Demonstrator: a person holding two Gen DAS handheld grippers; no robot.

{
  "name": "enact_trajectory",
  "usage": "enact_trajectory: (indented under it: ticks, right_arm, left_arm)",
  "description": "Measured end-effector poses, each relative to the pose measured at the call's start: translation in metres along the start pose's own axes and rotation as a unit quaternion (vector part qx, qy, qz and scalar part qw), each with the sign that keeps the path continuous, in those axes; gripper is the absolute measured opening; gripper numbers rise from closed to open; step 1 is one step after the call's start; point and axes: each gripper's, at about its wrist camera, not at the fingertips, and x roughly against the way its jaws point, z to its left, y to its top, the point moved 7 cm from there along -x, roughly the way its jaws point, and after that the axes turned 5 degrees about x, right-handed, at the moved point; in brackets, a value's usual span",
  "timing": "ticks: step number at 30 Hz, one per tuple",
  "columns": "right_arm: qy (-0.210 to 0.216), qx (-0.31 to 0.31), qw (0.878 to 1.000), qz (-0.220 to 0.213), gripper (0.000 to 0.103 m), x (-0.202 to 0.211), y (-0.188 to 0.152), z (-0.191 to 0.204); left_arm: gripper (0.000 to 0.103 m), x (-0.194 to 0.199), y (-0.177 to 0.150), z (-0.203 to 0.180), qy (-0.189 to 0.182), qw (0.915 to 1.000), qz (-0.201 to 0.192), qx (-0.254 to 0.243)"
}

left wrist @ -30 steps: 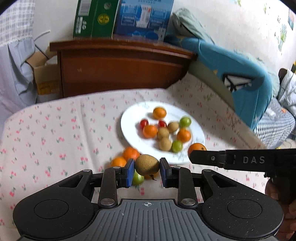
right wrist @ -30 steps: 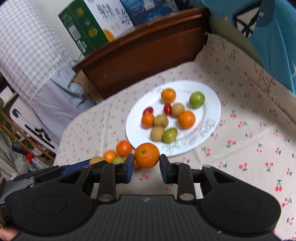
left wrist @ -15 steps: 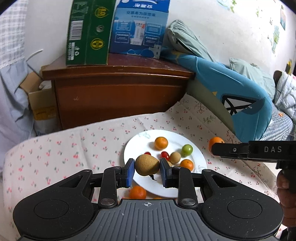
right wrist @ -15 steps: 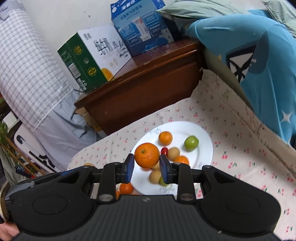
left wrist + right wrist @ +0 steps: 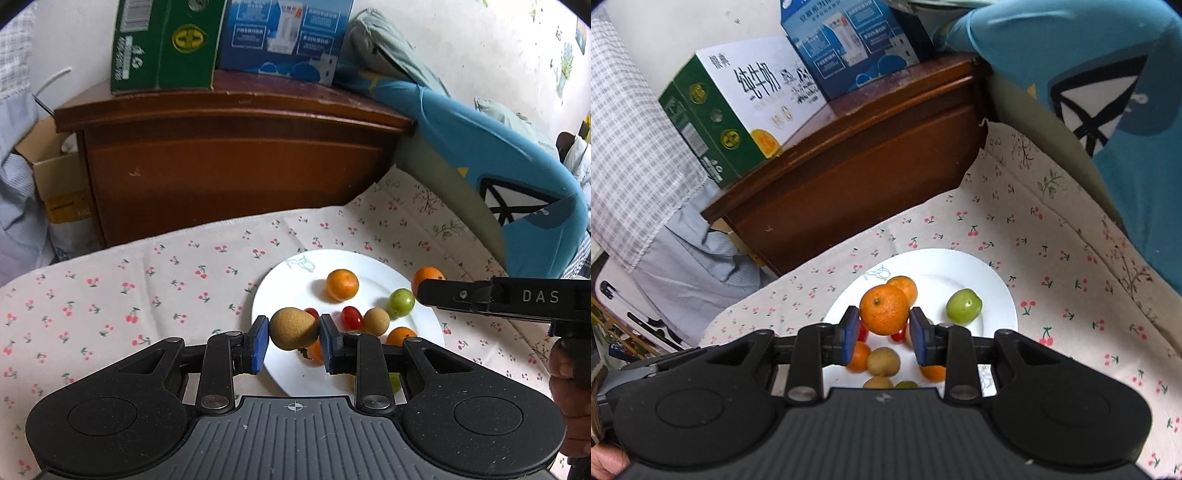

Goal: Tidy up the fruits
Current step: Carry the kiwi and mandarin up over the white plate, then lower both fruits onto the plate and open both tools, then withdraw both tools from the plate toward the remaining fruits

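left tool (image 5: 291, 341): grips brown pear (image 5: 292, 328) | right tool (image 5: 882, 334): grips mandarin (image 5: 884, 308) | both probably above white plate (image 5: 373, 264), drop straight down

My left jaws clamp a brown pear (image 5: 293, 328), my right an orange (image 5: 884, 309), above the white plate (image 5: 993, 284) of perhaps nine fruits.

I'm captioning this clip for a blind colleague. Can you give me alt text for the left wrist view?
The left gripper holds a brown kiwi-like fruit above a white plate of small oranges, cherry tomatoes and green fruit on a cherry-print cloth. The right gripper reaches in with an orange.
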Motion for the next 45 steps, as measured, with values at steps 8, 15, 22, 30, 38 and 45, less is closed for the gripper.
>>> enact_trajectory:
  ticks: [8,15,22,30,38,45]
  right_arm:
    - [-0.013,-0.008,1.0,0.013,0.03,-0.023,0.003,-0.011]
    - [-0.022,-0.023,0.999,0.013,0.033,-0.035,0.004,-0.019]
    - [-0.018,-0.022,1.0,0.008,0.033,-0.029,0.008,-0.016]
    - [-0.026,-0.003,1.0,0.004,0.035,-0.019,0.007,-0.009]
    - [-0.024,0.037,0.999,-0.003,0.038,0.003,0.002,0.009]
    - [-0.012,0.048,0.999,0.002,0.038,0.02,-0.015,0.02]
  left_arm:
    - [0.027,-0.026,-0.002,-0.001,-0.005,0.9996,0.025,0.008]
    - [0.029,-0.035,-0.001,-0.004,-0.011,0.9994,0.029,0.013]
    - [0.057,-0.018,0.016,-0.006,-0.005,0.9999,-0.004,0.015]
    - [0.068,0.006,0.031,0.0,0.026,0.9994,-0.023,0.001]
    - [0.07,0.037,0.035,0.02,0.051,0.9979,-0.038,0.011]
    - [0.07,0.053,0.022,0.033,0.063,0.9972,-0.028,0.027]
